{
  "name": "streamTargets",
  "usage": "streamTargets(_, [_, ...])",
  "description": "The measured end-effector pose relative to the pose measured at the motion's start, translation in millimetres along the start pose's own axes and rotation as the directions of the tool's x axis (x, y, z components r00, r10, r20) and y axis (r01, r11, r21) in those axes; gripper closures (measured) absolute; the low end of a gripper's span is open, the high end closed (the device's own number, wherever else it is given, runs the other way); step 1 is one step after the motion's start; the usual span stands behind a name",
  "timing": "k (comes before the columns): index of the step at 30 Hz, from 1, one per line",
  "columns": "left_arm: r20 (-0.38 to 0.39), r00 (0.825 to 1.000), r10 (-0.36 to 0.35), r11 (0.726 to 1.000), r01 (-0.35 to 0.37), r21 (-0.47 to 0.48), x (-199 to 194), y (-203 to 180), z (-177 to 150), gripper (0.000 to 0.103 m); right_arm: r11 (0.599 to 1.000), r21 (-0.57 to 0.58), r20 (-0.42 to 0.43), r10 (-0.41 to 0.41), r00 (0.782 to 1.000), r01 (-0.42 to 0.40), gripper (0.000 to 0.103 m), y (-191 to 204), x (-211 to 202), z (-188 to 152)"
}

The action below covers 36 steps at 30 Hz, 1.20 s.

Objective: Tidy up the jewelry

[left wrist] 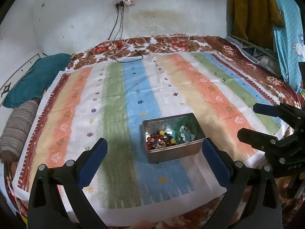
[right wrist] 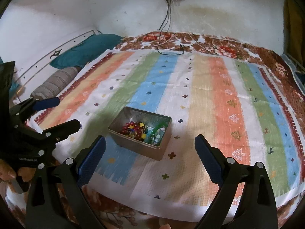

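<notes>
An open metal tin sits on the striped cloth. Inside lie colourful bead jewelry and a green bangle. My left gripper stands open just before the tin, which lies between and beyond its blue pads. My right gripper is open too, nothing between its fingers, with the tin a little ahead and left of centre. Each gripper also shows in the other's view: the right one at the right edge, the left one at the left edge.
The cloth covers a floral bedspread against a white wall. Black and white cables trail from a wall socket onto the bed. A teal pillow and a striped bolster lie at the left. Clothes hang at the right.
</notes>
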<state>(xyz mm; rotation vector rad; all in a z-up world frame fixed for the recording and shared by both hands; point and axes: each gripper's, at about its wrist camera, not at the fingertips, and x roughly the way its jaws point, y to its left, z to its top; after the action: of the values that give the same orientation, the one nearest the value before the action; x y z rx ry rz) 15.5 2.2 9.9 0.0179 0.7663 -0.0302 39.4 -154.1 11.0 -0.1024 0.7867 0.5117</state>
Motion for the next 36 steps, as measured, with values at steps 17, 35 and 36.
streamTargets(17, [0.013, 0.999, -0.043, 0.999, 0.043, 0.011, -6.0, -3.5, -2.8, 0.006, 1.000, 0.023, 0.006, 0.019, 1.000, -0.019, 0.008, -2.7, -2.9, -2.0])
streamTargets(35, [0.016, 0.999, -0.047, 0.999, 0.047, 0.016, -6.9, -5.4, -2.4, 0.006, 0.999, 0.028, 0.002, 0.019, 1.000, -0.019, 0.008, -3.0, -3.4, -1.8])
streamTargets(36, [0.016, 0.999, -0.048, 0.999, 0.048, 0.018, -6.8, -5.7, -2.1, 0.006, 0.999, 0.028, 0.002, 0.019, 1.000, -0.019, 0.008, -3.1, -3.2, -1.8])
